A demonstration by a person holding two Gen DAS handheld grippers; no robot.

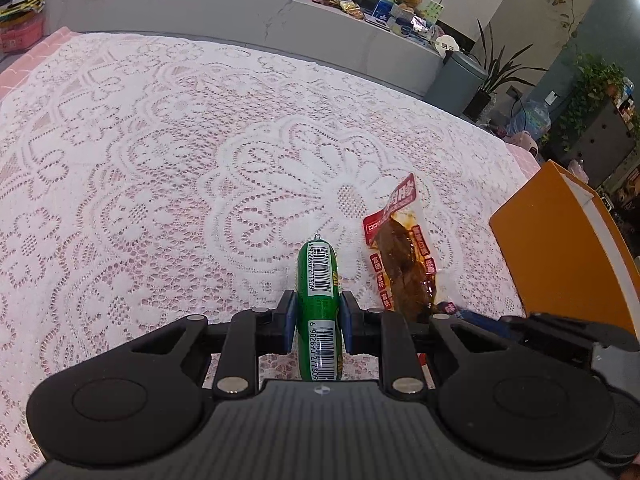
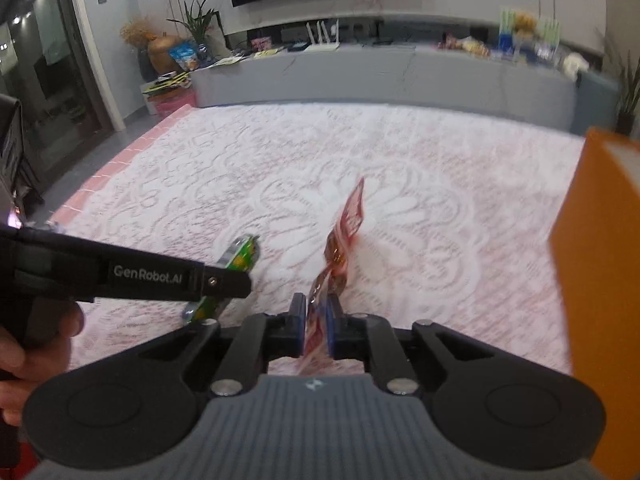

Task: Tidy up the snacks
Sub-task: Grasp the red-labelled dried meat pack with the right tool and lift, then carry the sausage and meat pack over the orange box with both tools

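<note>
A green sausage stick (image 1: 318,268) with barcode labels sits lengthwise between the blue pads of my left gripper (image 1: 317,299), which is shut on it just above the lace cloth. To its right lies a red-and-clear packet (image 1: 402,256) of brown snack. In the right wrist view my right gripper (image 2: 317,312) is shut on the near end of that packet (image 2: 344,236), which stands up edge-on and twisted above the cloth. The left gripper (image 2: 236,280) and the green sausage (image 2: 240,254) show at the left of that view, held by a hand (image 2: 24,344).
A white lace cloth (image 1: 200,160) over pink covers the table. An orange box (image 1: 560,248) stands upright at the right edge, close to the right gripper (image 2: 600,280). A grey curved counter (image 2: 400,76) with clutter runs behind the table.
</note>
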